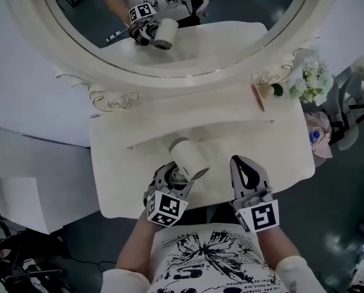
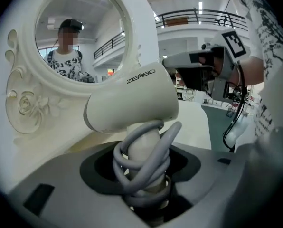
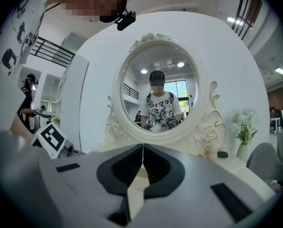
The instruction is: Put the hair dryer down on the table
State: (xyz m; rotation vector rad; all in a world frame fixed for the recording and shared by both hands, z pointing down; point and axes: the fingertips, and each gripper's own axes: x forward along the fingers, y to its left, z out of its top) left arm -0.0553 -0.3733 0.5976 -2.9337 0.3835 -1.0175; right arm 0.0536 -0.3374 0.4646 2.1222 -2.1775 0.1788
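Note:
A cream hair dryer stands upright above the near left part of the white dressing table. Its grey cord is wound round the handle. My left gripper is shut on that wrapped handle, and the barrel points away toward the mirror. My right gripper hovers to the right of the dryer over the table's front, jaws shut with nothing between them.
A large oval mirror in an ornate cream frame rises at the table's back. A small brush and a vase of white flowers stand at the back right. Grey chair at right.

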